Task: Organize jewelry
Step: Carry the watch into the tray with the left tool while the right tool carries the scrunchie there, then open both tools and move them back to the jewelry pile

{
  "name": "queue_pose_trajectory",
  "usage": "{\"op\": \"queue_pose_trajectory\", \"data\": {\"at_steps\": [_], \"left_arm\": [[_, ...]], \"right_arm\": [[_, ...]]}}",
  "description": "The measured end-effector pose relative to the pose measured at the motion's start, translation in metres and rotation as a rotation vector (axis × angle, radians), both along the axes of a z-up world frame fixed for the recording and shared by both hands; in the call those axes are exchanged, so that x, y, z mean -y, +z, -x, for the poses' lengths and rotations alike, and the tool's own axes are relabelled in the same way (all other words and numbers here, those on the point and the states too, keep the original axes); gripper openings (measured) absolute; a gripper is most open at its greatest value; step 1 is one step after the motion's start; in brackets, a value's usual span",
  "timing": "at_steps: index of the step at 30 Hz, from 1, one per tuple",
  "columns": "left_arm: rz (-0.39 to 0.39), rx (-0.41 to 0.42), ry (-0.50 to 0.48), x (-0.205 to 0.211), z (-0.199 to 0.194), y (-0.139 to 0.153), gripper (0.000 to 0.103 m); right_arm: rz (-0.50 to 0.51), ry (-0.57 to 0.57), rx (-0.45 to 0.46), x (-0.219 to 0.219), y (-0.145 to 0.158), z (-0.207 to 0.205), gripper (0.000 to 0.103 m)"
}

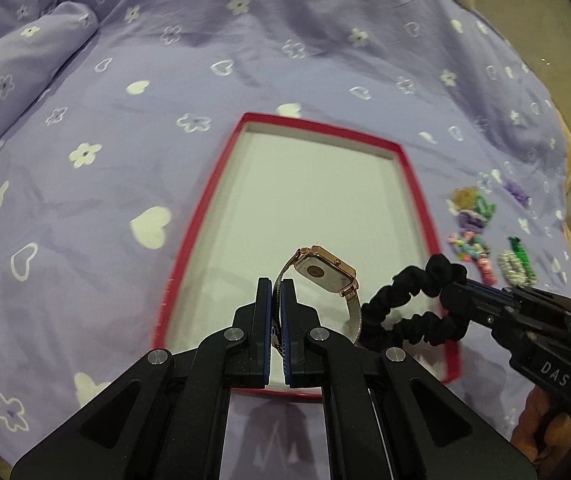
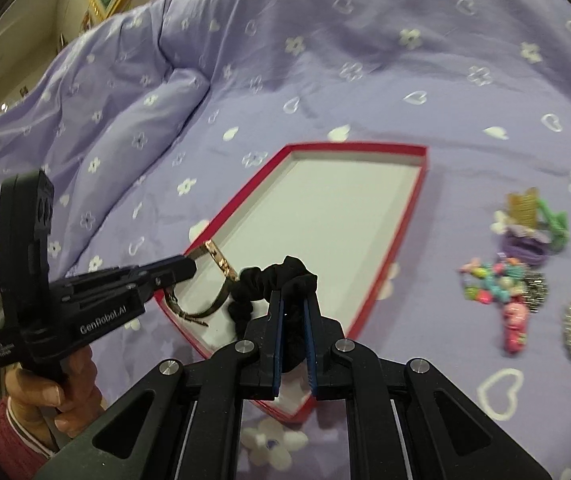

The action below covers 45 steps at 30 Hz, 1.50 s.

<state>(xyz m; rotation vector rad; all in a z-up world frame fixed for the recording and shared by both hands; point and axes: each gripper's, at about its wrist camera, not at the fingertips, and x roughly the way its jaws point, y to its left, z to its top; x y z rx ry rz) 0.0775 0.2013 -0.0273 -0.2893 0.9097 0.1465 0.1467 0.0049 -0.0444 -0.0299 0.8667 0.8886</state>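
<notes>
Watch [image 1: 327, 272] pinched in left gripper [image 1: 276, 292], dial only in left view; right gripper [image 2: 293, 300] grips scrunchie [image 2: 273, 280].

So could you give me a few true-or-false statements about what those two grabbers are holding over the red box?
1. The left gripper grips a gold watch by its strap. True.
2. The right gripper holds a pink bracelet. False: it is shut on a black scrunchie.
3. The red box is full of jewelry. False: its white bottom is bare.
4. Colorful hair accessories lie on the purple bedspread outside the box. True.
</notes>
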Motion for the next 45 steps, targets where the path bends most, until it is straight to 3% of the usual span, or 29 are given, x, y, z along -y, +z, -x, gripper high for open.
{"op": "queue_pose_trajectory", "data": {"at_steps": [10,20,23,25,30,45], "left_arm": [[0.0,-0.088,0.007,-0.011,-0.007,-0.03,0.003],[-0.011,-0.126,0.017,-0.011,-0.01,-0.04,0.004],[-0.021,-0.128,0.022,-0.01,-0.009,-0.04,0.009],[-0.029,-0.125,0.027,-0.011,-0.01,-0.038,0.019],[-0.049,-0.09,0.04,-0.01,-0.002,-0.024,0.042],[-0.069,0.003,-0.034,0.041,-0.009,0.021,0.054]], "right_arm": [[0.141,0.067,-0.022,-0.03,-0.026,-0.005,0.009],[0.177,0.09,-0.031,-0.035,-0.03,-0.006,0.018],[0.165,0.095,-0.035,-0.034,-0.029,-0.006,0.028],[0.155,0.094,-0.033,-0.031,-0.027,-0.005,0.035],[0.111,0.073,-0.026,-0.016,-0.017,-0.001,0.036],[-0.011,-0.155,-0.014,0.089,0.007,-0.008,0.04]]}}
